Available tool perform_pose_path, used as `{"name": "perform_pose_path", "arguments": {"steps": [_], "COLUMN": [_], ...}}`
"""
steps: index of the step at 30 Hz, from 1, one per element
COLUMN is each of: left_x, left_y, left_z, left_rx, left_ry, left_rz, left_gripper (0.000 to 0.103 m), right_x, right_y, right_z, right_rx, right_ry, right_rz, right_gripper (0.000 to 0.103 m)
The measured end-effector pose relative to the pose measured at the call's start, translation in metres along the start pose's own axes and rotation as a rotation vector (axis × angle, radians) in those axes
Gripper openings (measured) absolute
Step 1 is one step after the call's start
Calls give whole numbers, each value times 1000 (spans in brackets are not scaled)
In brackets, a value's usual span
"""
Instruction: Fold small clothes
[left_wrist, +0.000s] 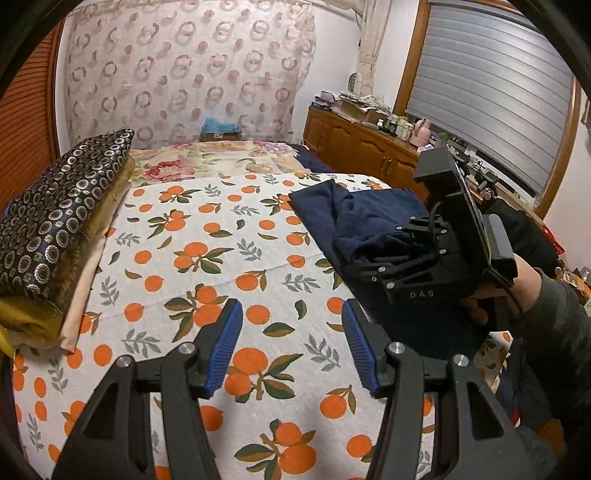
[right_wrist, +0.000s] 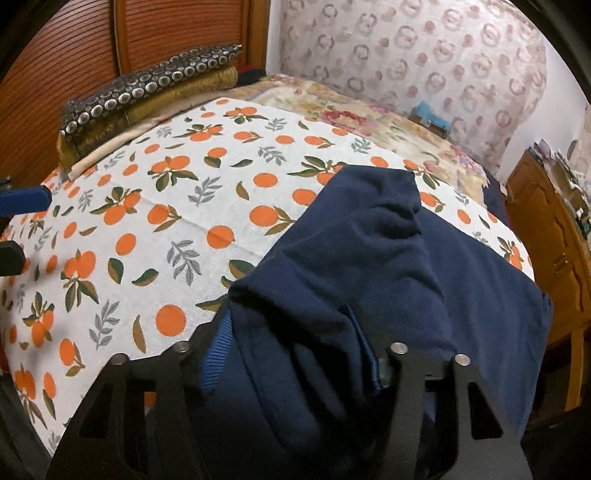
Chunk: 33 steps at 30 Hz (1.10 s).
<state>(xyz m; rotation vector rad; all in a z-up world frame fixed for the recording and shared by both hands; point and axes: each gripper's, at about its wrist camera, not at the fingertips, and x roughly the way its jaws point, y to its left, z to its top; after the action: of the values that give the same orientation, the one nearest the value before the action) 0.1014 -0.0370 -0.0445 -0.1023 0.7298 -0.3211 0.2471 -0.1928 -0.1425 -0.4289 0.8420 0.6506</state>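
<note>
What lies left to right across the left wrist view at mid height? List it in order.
Stack of folded fabrics → bare orange-print sheet → navy garment → right gripper pushed into the garment → person's hand holding it.

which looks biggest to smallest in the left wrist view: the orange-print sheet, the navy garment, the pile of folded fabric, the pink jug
1. orange-print sheet
2. navy garment and pile of folded fabric: alike in apparent size, and the pile is nearer the camera, so unranked
3. pink jug, though it stands farthest away
</note>
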Motion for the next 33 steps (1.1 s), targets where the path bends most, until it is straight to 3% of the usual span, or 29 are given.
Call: {"name": "perform_pose_path", "arguments": {"steps": [3, 4, 10, 15, 20, 24, 30, 33], "left_x": [1, 1, 4, 7, 7, 9, 13, 14], "left_y": [-1, -1, -4, -8, -12, -15, -18, -20], "left_z": [-2, -2, -3, -2, -3, -4, -5, -7], "left_rx": [-2, -1, 4, 12, 24, 23, 30, 31], "left_ry": [2, 4, 7, 13, 11, 18, 30, 34], "left_rz": [-3, -4, -12, -15, -23, -33, -39, -42], "left_gripper": [55, 55, 55, 55, 55, 55, 55, 55], "right_x": [-8, -11, -36, -53, -69, -69, -52, -43], "right_y": [-8, -11, -36, -48, -85, -134, -190, -207], "right_z": [-1, -2, 1, 7, 15, 18, 13, 6], "right_rx": [36, 48, 131, 127, 160, 219, 323, 377], "right_ry": [-31, -41, -118, -166, -201, -182, -118, -100], "right_rz": [42, 49, 110, 46, -56, -166, -244, -244], "right_gripper": [34, 22, 8, 5, 5, 5, 4, 4]}}
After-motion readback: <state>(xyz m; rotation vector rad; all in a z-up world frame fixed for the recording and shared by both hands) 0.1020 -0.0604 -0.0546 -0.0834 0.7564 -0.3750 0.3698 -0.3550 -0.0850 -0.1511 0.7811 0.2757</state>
